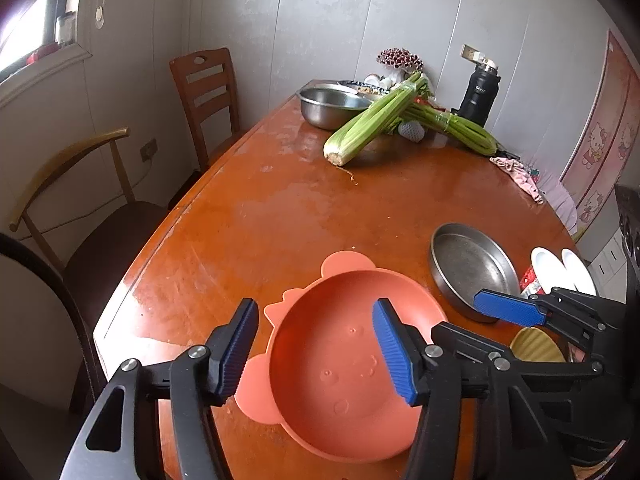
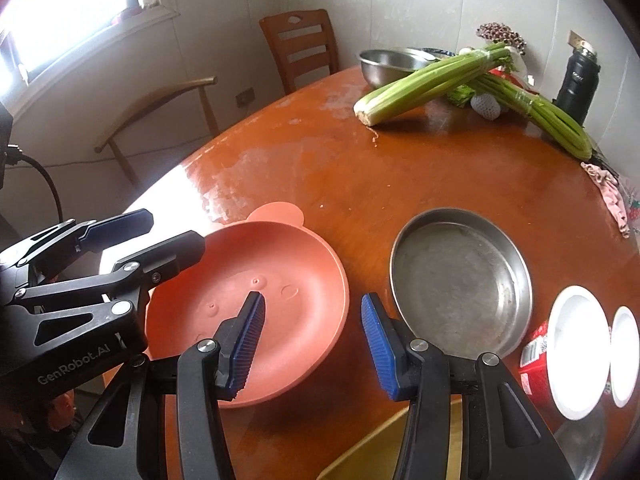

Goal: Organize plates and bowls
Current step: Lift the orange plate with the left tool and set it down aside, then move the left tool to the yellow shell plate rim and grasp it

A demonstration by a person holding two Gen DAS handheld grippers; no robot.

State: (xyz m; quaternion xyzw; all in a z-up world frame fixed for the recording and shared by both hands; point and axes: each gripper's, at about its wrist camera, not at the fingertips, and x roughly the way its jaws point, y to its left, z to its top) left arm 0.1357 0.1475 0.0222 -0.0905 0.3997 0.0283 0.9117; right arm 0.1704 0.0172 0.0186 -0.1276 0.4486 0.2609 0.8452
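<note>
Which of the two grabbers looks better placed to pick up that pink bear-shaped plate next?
Probably the left. The left gripper is open and straddles the near-left rim of the pink bear plate. The right gripper is also open, over the plate's right edge, closer to the metal pan.

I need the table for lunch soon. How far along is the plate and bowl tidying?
Barely started, it seems. Nothing looks stacked: the pink bear-shaped plate and the steel pan sit apart on the table, with two white dishes at its edge. In hand: nothing. The left gripper and right gripper both hover open over the pink plate. All the gathering remains.
</note>
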